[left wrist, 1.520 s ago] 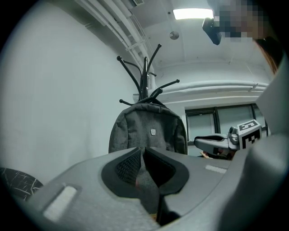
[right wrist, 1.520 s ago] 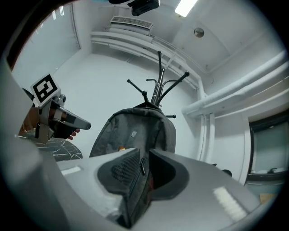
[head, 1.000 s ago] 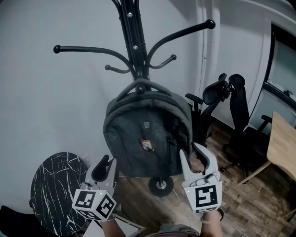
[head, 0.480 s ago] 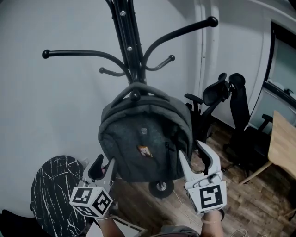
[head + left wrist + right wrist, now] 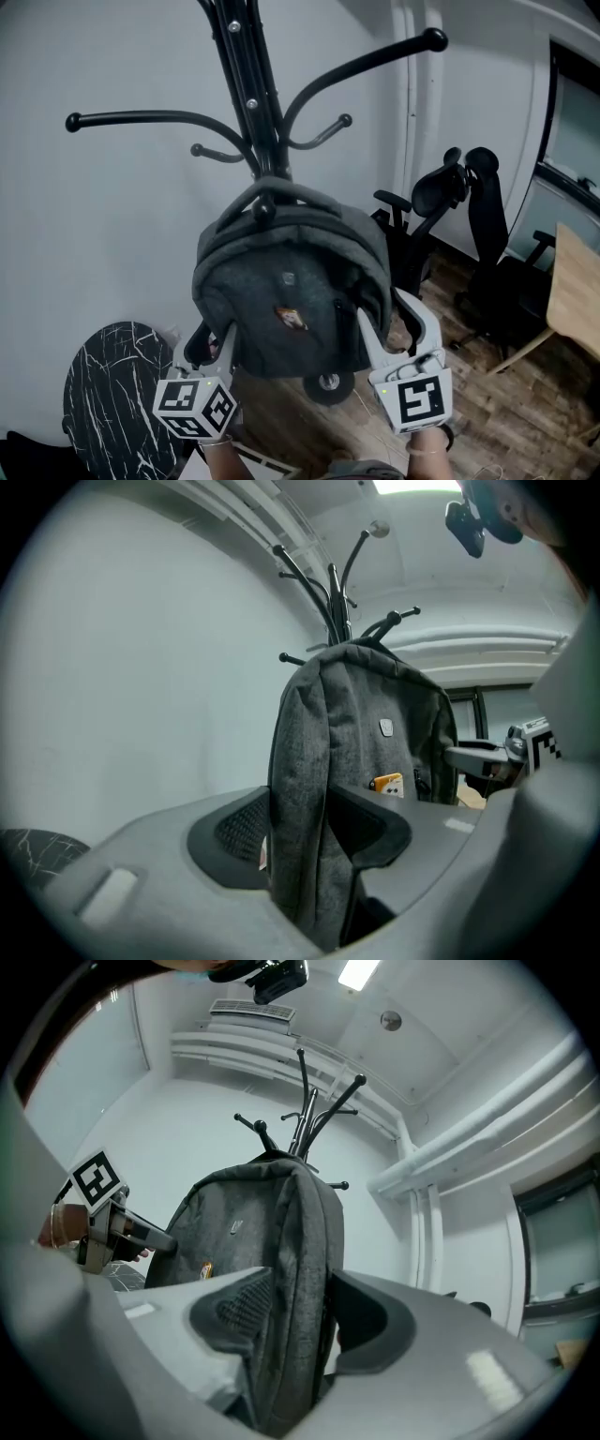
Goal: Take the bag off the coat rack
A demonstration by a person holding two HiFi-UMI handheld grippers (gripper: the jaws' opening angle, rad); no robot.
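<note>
Here, bag between opening jaws of left claw and right claw.

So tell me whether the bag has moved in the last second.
Yes. Against the office chair, the bag has drifted slightly left and down, still hooked on the coat rack.

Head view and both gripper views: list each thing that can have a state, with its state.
Bag: hanging on a rack hook.
Rack: upright, other hooks bare.
Left gripper: jaws opening, bag's side between them.
Right gripper: jaws open, bag's other side between them.
</note>
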